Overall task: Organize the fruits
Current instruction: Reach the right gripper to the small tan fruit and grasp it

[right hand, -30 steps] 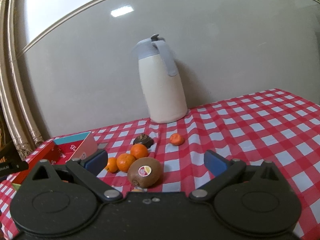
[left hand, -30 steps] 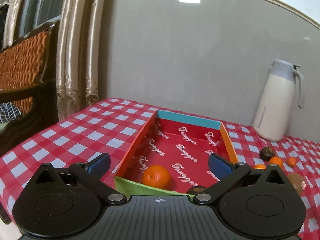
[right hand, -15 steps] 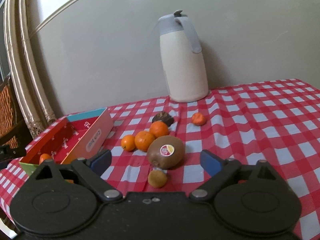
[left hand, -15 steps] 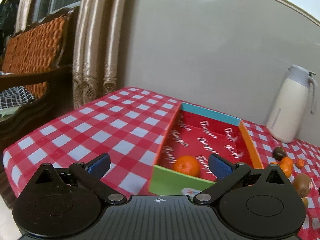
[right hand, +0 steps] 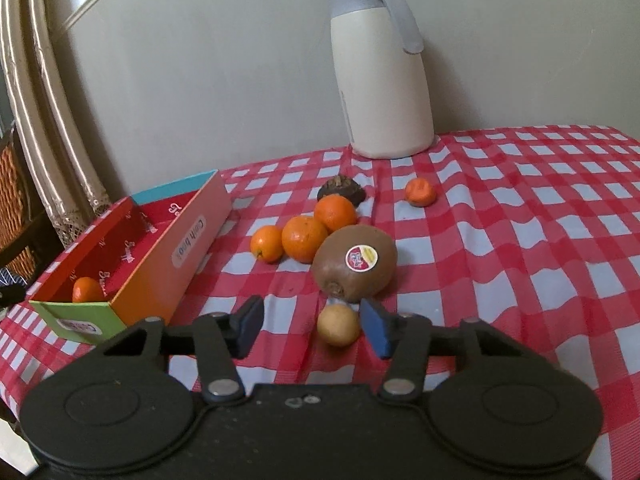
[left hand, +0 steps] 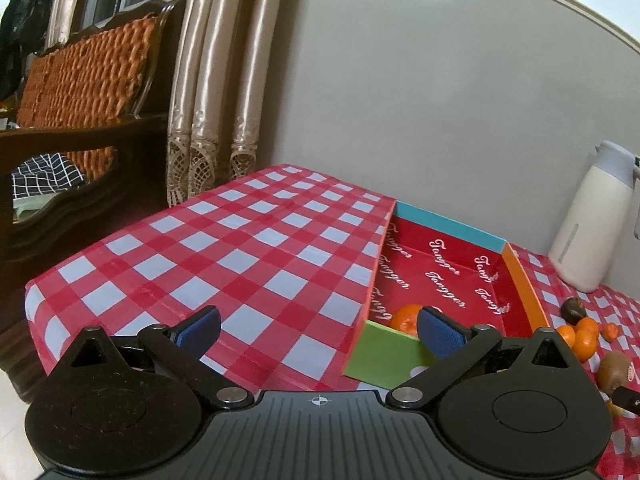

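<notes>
At the far left of the right wrist view, a shallow box with a red inside is seen lying on the checked worktop; one orange is held in its near corner, behind the green end wall. To the right of the box, three more oranges are clustered together, touching one another, with a dark brown fruit just behind them. A kiwi with a round sticker is set against the front of that cluster, and a small tan fruit is found just in front of it. Further right and apart, a small orange fruit is seen, and a cream jug is stood against the wall behind.

The right claw is being closed, with the small tan fruit between its blue pads (the right pad is close beside it, the left pad still apart), so nothing is gripped.

In the left wrist view, the left claw is spread wide and empty over the worktop, with the near end of the box behind its right pad.
</notes>
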Tool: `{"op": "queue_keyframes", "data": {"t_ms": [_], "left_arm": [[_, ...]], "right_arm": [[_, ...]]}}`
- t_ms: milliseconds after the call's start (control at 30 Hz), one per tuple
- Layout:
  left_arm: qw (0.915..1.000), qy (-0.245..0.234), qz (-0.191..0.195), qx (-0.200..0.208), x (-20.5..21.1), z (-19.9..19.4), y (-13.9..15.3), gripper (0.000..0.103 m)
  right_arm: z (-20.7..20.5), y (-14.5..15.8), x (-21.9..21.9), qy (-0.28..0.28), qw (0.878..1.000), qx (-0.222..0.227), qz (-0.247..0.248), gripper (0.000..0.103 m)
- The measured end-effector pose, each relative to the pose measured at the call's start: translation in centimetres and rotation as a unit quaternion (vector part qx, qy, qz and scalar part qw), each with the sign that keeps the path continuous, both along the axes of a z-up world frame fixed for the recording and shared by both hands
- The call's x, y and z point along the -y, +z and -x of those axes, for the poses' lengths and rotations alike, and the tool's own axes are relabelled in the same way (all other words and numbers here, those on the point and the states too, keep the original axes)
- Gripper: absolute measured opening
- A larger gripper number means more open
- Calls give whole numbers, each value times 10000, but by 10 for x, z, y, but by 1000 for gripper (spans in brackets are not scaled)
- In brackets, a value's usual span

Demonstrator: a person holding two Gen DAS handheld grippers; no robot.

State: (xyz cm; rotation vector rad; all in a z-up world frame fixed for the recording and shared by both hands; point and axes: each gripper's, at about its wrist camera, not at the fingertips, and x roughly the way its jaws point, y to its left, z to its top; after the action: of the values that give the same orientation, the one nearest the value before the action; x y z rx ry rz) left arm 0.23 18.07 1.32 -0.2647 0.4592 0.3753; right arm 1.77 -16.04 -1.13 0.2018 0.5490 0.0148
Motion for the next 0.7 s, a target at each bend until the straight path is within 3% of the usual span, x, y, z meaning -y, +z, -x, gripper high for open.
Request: {"op": "queue_keyframes", "data": {"t_ms": [700], "left_arm": [[9998,179,130,-17,-21,6,-3,103]], "right_arm": [[-13,-9,-4,-136,9994,-295,138,43]]}}
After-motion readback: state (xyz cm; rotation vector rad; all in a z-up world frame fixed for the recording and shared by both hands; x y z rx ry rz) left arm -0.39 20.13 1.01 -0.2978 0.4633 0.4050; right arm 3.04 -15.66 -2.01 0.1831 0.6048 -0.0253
